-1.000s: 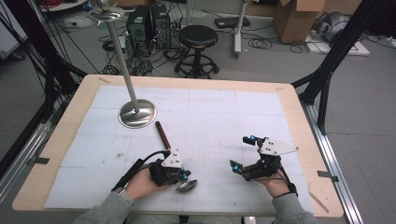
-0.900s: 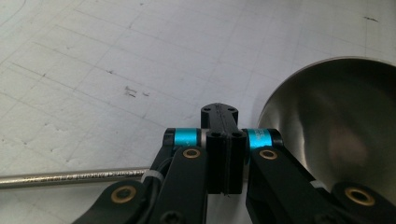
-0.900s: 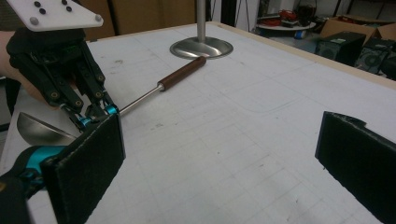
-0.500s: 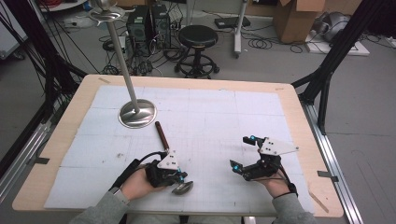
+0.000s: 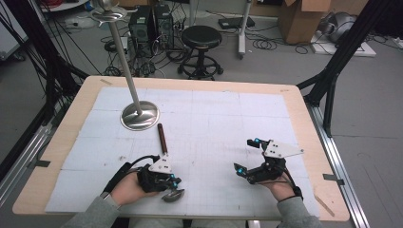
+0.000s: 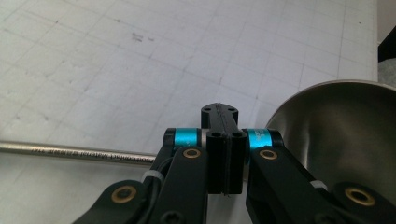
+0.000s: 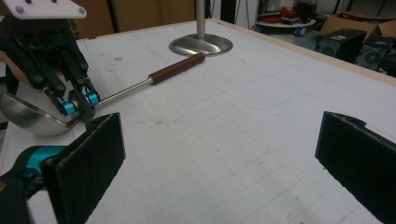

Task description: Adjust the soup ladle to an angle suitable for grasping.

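Left gripper (image 5: 170,182) lay low over the table (image 5: 294,109) near its front edge, jaws clamped on the ladle (image 5: 167,164) where shaft met bowl. Right gripper (image 5: 252,159) rested apart to the right, jaws wide, nothing between. Right gripper view showed the ladle's brown handle reaching toward the stand base (image 7: 201,45). Left gripper view showed faint engraving along the shaft, unreadable.

Wooden table (image 5: 304,107) w/ white gridded mat (image 5: 214,128) on top; steel stand base (image 5: 139,115) on mat's far-left part, ladle (image 5: 166,161) lying just near side of that base.
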Demonstrator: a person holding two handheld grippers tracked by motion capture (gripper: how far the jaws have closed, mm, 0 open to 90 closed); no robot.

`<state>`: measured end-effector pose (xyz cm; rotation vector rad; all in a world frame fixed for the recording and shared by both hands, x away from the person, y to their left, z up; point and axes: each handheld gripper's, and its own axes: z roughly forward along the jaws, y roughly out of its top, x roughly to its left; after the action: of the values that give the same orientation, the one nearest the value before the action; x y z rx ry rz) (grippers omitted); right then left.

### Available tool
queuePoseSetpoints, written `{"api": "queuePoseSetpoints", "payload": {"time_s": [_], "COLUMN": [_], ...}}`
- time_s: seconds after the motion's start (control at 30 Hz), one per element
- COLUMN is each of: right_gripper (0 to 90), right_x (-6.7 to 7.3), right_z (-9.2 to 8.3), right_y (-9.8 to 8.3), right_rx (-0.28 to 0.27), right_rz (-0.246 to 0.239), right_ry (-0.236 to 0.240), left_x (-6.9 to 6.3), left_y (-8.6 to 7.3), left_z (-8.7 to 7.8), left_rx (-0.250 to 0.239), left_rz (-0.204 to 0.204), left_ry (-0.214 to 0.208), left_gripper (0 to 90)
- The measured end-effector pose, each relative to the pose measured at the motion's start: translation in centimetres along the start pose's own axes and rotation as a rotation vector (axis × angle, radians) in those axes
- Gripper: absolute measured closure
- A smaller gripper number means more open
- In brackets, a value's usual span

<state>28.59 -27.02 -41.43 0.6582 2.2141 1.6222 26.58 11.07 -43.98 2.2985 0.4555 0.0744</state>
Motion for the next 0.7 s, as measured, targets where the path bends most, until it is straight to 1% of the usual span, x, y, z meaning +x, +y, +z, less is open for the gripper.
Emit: {"api": "queuePoseSetpoints", "payload": {"time_s": [0.03,0.07,0.13,0.2,0.3,0.4,0.5,0.6,0.7], "right_gripper": [0.4,0.4,0.4,0.4,0.4,0.4,0.4,0.4,0.4], "right_x": [0.0,0.0,0.0,0.0,0.0,0.0,0.1,0.0,0.1], "right_z": [0.0,0.0,0.0,0.0,0.0,0.0,0.0,0.0,0.0], "right_y": [0.0,0.0,0.0,0.0,0.0,0.0,0.0,0.0,0.0], "right_rx": [0.0,0.0,-0.001,-0.003,0.0,-0.003,-0.002,-0.002,0.0], "right_rz": [-0.001,0.0,0.002,-0.002,0.001,-0.001,0.001,0.001,0.0], "right_ry": [-0.001,-0.001,-0.002,-0.004,-0.001,-0.002,-0.001,0.0,0.002], "left_x": [0.1,0.2,0.4,0.4,0.5,0.6,0.7,0.8,1.0], "left_y": [-0.2,-0.3,-0.7,-1.0,-1.3,-1.8,-2.5,-3.3,-3.7], "left_z": [-0.2,-0.4,-0.7,-1.1,-1.3,-2.0,-2.7,-3.4,-3.9], "left_rx": [0.001,-0.001,-0.001,0.002,0.002,0.008,0.005,0.003,0.002], "left_rz": [-0.007,-0.023,-0.03,-0.035,-0.038,-0.048,-0.041,-0.051,-0.049], "left_ry": [-0.009,-0.016,-0.024,-0.022,-0.022,-0.022,-0.025,-0.026,-0.03], "left_gripper": [89.8,89.8,89.8,89.8,89.8,89.8,89.8,89.8,89.8]}}
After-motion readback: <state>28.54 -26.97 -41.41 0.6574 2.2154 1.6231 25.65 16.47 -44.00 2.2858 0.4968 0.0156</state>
